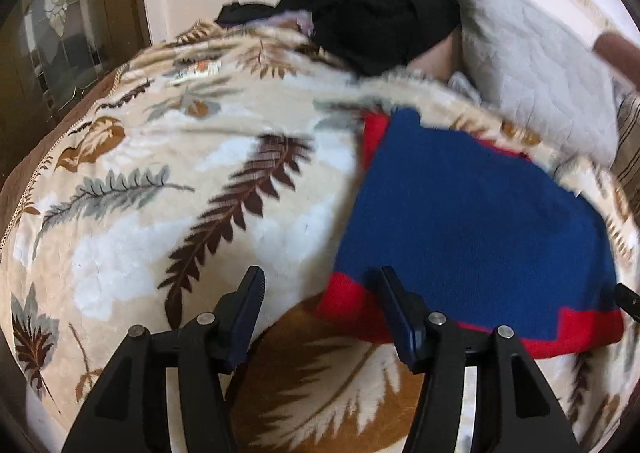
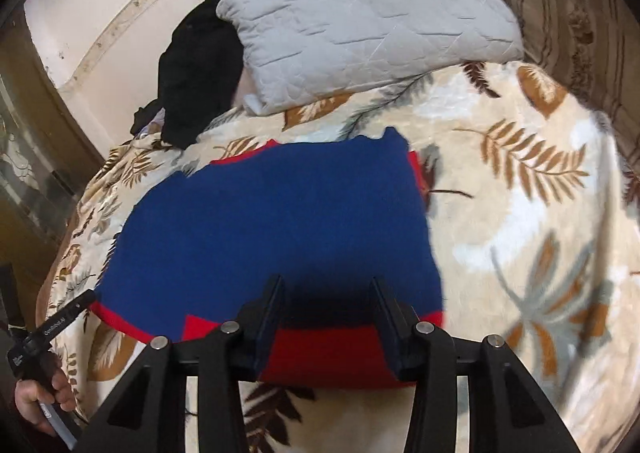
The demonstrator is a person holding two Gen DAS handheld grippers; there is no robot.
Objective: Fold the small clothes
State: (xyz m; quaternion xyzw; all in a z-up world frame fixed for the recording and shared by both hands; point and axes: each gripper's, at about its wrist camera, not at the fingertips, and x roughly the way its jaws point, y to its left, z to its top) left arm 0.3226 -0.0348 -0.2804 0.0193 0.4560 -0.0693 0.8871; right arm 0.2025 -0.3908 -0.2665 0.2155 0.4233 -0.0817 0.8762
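A small blue sweater with red trim [image 2: 272,221] lies folded flat on a leaf-patterned blanket [image 2: 520,181]. My right gripper [image 2: 327,287] hovers open over the sweater's near red hem, and its pads press on nothing. In the left wrist view the sweater [image 1: 472,221] fills the right side. My left gripper [image 1: 322,285] stands open at its near left corner, with only the red hem's corner and the blanket [image 1: 160,173] showing between the fingers. The left gripper [image 2: 60,325] also shows at the left edge of the right wrist view, with a hand [image 2: 40,401] holding it.
A heap of black clothes [image 1: 372,5] [image 2: 196,69] lies at the far side by the wall. A grey quilted pillow [image 2: 368,21] [image 1: 536,65] sits beside it. Striped brown bedding [image 2: 568,13] is at the far right. A glass-fronted door [image 1: 60,33] stands to the left of the bed.
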